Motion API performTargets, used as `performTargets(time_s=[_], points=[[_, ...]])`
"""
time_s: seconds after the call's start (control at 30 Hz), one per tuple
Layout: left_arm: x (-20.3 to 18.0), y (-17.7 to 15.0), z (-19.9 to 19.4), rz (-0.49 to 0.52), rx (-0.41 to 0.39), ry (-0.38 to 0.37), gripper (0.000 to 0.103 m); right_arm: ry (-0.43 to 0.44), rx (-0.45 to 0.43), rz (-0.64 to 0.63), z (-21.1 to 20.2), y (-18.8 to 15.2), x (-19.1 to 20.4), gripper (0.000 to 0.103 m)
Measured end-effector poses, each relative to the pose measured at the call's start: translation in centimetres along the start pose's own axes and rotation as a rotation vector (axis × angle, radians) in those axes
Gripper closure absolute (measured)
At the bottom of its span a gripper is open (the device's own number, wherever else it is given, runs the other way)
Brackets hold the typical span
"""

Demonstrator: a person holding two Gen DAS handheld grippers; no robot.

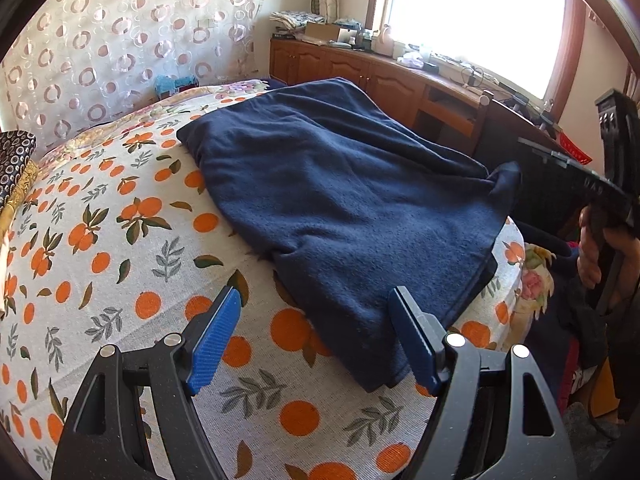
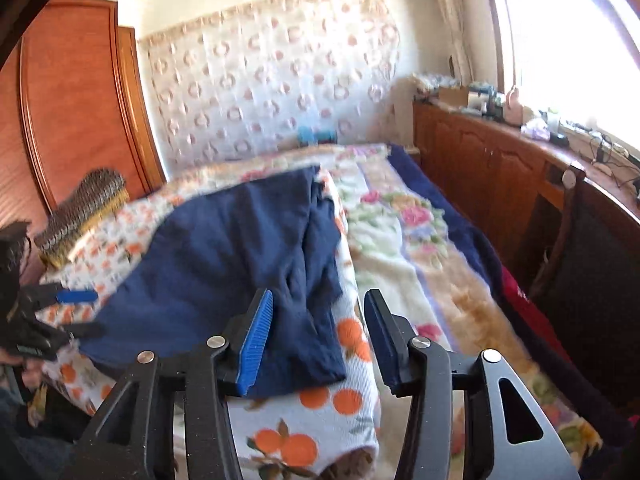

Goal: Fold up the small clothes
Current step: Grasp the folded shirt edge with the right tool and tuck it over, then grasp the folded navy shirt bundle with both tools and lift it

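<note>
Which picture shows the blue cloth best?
The left wrist view: the blue cloth lies sharp and nearly whole on the orange-print sheet. The right wrist view shows it blurred, with its near edge behind the gripper's fingers.

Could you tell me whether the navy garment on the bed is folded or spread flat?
Partly folded: the navy garment has one side doubled over itself, on the orange-print cover.

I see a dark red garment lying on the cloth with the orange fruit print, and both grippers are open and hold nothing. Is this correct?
Not quite: the garment is dark blue, not dark red, as the left wrist view shows. The rest stands: it lies on the cloth with the orange fruit print, and the left gripper and the right gripper are both open and hold nothing.
</note>
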State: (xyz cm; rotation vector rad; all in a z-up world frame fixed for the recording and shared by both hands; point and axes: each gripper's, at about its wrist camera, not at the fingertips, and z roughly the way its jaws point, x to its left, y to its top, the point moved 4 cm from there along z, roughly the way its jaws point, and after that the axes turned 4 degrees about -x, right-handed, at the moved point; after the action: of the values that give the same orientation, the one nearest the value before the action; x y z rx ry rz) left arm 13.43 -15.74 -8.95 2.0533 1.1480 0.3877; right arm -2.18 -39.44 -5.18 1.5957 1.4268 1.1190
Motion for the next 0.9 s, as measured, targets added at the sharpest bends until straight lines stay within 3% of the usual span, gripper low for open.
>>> performTargets(time_s=[0.17,0.33,0.5,0.77,0.9], points=[[-0.1,0.1,-0.6,0.000,-0.005,-0.005,0.026,-0.019,-0.072,0.007,-1.3,0.0,0.1,0.050],[-0.2,-0.3,-0.2,-0.011,0.023,-0.026,0.026,0.040,0.089,-0.012,2.5,-2.8,0.8,0.050],[-0.5,-0.8,0.2,-0.034,0.056,-0.082,0.047,0.029,0.223,-0.001,4.8,-5.7,0.2,0.050],[-1.3,-1.4,1.2,-0.029,0.107,-0.108,0.050,0.036,0.255,-0.041,5.0,-5.7,0.2,0.051],[-1.6,-1.4,1.3,-0.022,0.108,-0.106,0.050,0.051,0.260,-0.066,5.2,-5.2,0.5,0.065]])
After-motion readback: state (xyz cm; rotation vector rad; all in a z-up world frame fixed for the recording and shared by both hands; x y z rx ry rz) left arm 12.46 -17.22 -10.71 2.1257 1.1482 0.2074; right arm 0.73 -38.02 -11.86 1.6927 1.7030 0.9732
